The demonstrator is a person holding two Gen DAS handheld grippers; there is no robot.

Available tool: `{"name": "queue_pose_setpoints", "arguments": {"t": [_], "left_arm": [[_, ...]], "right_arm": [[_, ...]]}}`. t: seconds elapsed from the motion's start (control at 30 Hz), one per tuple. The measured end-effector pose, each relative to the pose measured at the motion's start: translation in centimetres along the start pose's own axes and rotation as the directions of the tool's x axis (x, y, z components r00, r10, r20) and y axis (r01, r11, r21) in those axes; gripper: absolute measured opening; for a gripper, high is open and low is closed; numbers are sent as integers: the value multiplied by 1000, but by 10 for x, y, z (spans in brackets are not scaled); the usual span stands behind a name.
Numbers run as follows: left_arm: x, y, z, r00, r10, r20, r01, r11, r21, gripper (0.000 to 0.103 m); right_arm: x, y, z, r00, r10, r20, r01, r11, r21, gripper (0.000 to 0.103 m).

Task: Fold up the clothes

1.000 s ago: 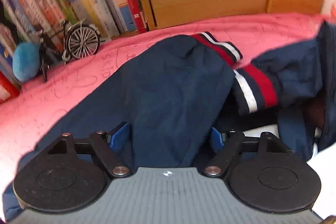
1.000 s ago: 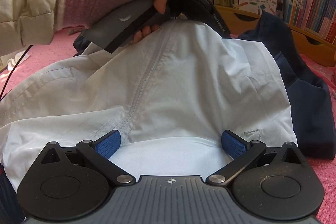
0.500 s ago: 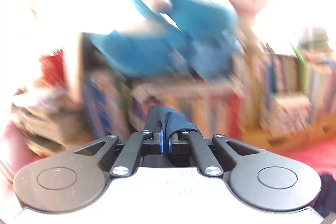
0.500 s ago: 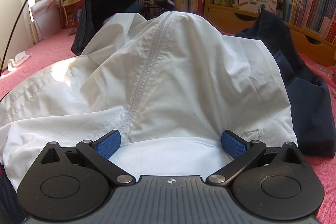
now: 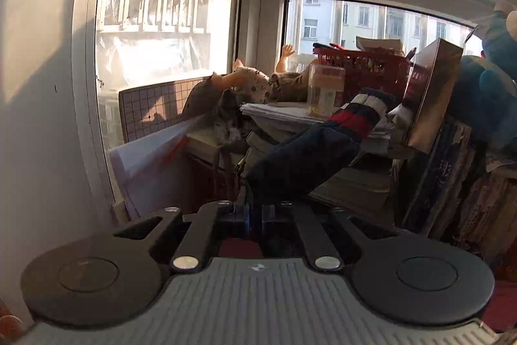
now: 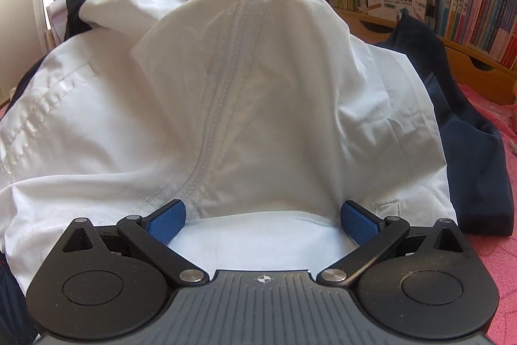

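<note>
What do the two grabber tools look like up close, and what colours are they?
Both match. The left gripper and the right gripper each have a grey ribbed body with a small round crosshair mark, two black round discs, black link arms with silver rivets, and blue textured finger pads. The right one's discs look dusty. No cables show.

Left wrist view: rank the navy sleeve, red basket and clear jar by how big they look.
1. Navy sleeve, clamped in the left tool, though nearness inflates it.
2. Red basket.
3. Clear jar.
</note>
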State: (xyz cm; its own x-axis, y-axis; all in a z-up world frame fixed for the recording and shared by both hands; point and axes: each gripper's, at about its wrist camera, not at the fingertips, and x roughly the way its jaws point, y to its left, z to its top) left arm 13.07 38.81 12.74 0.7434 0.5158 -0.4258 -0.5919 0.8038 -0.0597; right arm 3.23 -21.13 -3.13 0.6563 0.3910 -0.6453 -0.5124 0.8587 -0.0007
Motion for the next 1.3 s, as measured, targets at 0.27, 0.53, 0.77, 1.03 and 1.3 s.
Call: {"name": "queue_pose_setpoints", "arguments": {"t": [0.27,0.53,0.77,1.03,1.3], "left_arm": [[62,63,-86,980,-10,-198,-21,988,-154,6],[-5,83,5,871,-421,254,479,844,-242,10],[58,118,-74,988,7,-155,-46,967,-251,18],[62,83,-113,947,229,-227,-226,973,39,26],[-22,-24,-92,994,-102,-31,106,975,197,52]], "right_arm": [[5,5,-6,1000,-5,1,5,1000,0,103],[6,16,-7,1000,-10,-1,10,1000,1,103],[5,15,-6,1000,-11,0,11,1000,2,103],[3,13,-1,1000,-15,0,15,1000,4,103],[1,13,-1,1000,-17,2,17,1000,5,103]]}}
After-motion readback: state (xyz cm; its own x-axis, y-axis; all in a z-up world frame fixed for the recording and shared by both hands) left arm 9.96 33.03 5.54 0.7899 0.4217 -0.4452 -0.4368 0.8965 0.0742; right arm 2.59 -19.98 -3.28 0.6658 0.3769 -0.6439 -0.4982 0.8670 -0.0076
